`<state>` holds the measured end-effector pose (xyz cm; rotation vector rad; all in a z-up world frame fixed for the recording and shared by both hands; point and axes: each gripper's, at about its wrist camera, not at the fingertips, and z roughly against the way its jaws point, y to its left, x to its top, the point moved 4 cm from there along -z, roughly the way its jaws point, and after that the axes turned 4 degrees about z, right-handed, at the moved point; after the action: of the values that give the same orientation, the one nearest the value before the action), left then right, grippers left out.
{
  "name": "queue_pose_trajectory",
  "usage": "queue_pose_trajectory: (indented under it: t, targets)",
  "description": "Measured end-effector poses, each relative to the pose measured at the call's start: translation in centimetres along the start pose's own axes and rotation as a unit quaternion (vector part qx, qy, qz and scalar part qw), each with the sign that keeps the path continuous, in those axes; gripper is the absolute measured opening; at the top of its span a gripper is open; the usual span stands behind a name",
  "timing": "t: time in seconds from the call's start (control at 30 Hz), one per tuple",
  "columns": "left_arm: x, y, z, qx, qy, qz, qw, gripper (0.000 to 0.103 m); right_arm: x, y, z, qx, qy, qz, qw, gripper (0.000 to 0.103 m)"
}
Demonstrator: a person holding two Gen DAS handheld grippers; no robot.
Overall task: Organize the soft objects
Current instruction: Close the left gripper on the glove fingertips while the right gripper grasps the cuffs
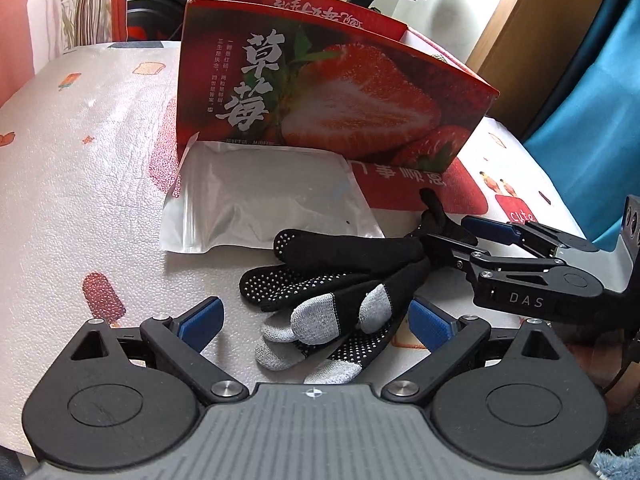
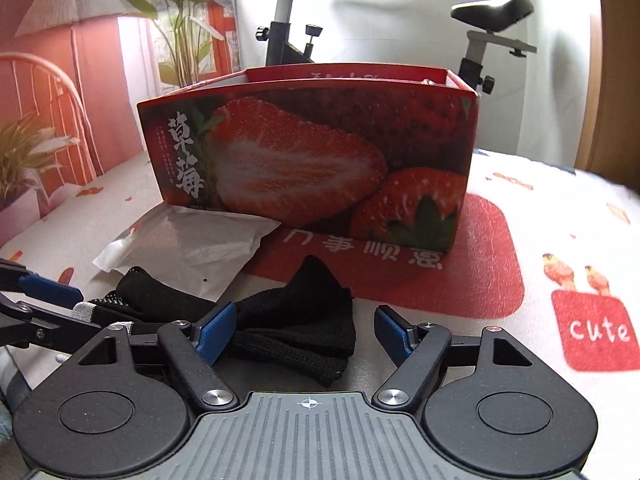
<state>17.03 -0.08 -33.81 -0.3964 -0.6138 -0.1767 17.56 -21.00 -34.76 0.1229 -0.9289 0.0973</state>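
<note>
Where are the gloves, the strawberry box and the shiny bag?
gloves [image 1: 320,280], left wrist view, on the dotted palm.
strawberry box [image 2: 320,160], right wrist view, on its front wall.
shiny bag [image 1: 264,200], left wrist view, on its middle.

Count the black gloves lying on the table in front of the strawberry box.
2, it seems, overlapping in one pile: the upper glove lies nearer the silver pouch, the lower glove nearer the left tool. Folds could hide another.

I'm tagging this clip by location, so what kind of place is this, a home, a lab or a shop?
Most likely a room in a home. An exercise bike stands behind the table, which wears a cartoon-print cloth, and a leafy houseplant sits by a curtain. A strawberry gift box serves as the bin.
</note>
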Motion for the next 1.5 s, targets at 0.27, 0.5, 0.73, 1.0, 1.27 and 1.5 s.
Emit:
queue_pose_trajectory:
  t: [0.27, 0.5, 0.73, 1.0, 1.27, 1.5]
  targets:
    - [-0.3, -0.6, -0.7, 0.003, 0.008, -0.022, 0.9997, 0.100, -0.1, -0.1, 0.0, 0.005, 0.001, -0.012, 1.000, 0.072]
    - [-0.2, -0.7, -0.9, 0.001, 0.005, -0.024, 0.9997, 0.097, 0.1, 0.7, 0.1, 0.035, 0.015, -0.022, 0.999, 0.062]
    - [-0.1, -0.1, -0.4, 0.013, -0.007, -0.015, 0.9998, 0.065, 0.2, 1.6, 0.1, 0.046, 0.024, -0.016, 0.999, 0.061]
    - [0.1, 0.4, -0.2, -0.009, -0.011, 0.005, 0.9999, 0.034, 0.3, 1.8, 0.3, 0.066, 0.032, -0.025, 0.997, 0.061]
    - [0.3, 1.1, -0.2, 0.009, -0.019, 0.025, 0.9995, 0.031, 0.3, 2.3, 0.2, 0.086, 0.038, -0.023, 0.995, 0.052]
    - [0.3, 1.0, -0.3, 0.010, -0.020, 0.026, 0.9994, 0.031, 0.3, 2.1, 0.5, 0.085, 0.032, -0.023, 0.996, 0.039]
